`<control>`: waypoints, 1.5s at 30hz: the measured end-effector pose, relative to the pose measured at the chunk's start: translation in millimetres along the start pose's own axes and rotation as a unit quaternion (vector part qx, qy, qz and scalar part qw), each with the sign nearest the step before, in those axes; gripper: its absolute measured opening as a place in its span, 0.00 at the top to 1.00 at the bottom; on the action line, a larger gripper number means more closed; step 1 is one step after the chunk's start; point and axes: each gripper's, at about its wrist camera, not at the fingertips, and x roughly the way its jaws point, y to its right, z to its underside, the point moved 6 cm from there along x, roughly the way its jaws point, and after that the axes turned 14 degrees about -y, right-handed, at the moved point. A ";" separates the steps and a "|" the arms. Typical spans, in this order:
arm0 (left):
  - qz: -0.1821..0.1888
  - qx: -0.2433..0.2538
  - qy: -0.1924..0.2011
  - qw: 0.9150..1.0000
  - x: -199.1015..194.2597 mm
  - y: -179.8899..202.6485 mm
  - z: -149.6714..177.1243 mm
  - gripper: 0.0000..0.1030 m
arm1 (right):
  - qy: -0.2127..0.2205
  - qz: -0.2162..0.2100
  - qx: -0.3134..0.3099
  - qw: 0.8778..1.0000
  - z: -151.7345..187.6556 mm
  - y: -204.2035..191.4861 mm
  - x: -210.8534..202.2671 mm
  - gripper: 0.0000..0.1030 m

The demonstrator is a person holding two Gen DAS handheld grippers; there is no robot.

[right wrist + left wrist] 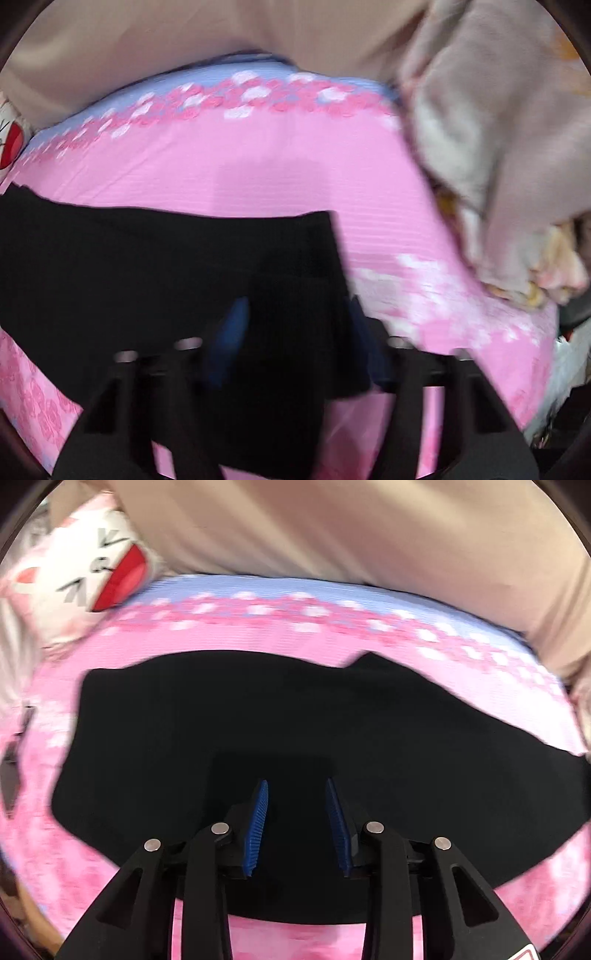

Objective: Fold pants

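The black pants (258, 720) lie spread flat on a pink flowered bed sheet (258, 635). My left gripper (296, 786) hovers over the near part of the pants, its blue pads (256, 823) apart and nothing between them. In the right wrist view the pants (166, 258) stretch from the left to the middle, one end near my right gripper (295, 310). That view is blurred by motion. The right blue pads (231, 339) stand apart over the black cloth; nothing shows between them.
A white cat-face pillow (85, 572) lies at the far left. A beige curtain or cloth (351, 528) hangs behind the bed. A grey-beige blanket heap (498, 147) sits at the right of the bed. The sheet (295, 166) has a blue border at the far side.
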 end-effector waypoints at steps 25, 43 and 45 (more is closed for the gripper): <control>-0.067 -0.172 0.013 0.983 27.8 -227.1 -73.7 0.31 | 0.104 -0.167 -0.226 0.954 -74.8 -336.1 -73.0 0.23; -0.129 -0.106 -0.005 0.986 94.2 -222.8 -132.0 1.00 | 0.021 -0.199 -0.336 0.920 -184.8 -562.5 0.6 0.91; -0.116 -0.120 -0.004 0.986 89.3 -228.9 -133.1 1.00 | 0.003 -0.155 -0.324 0.933 -201.6 -556.1 26.8 0.98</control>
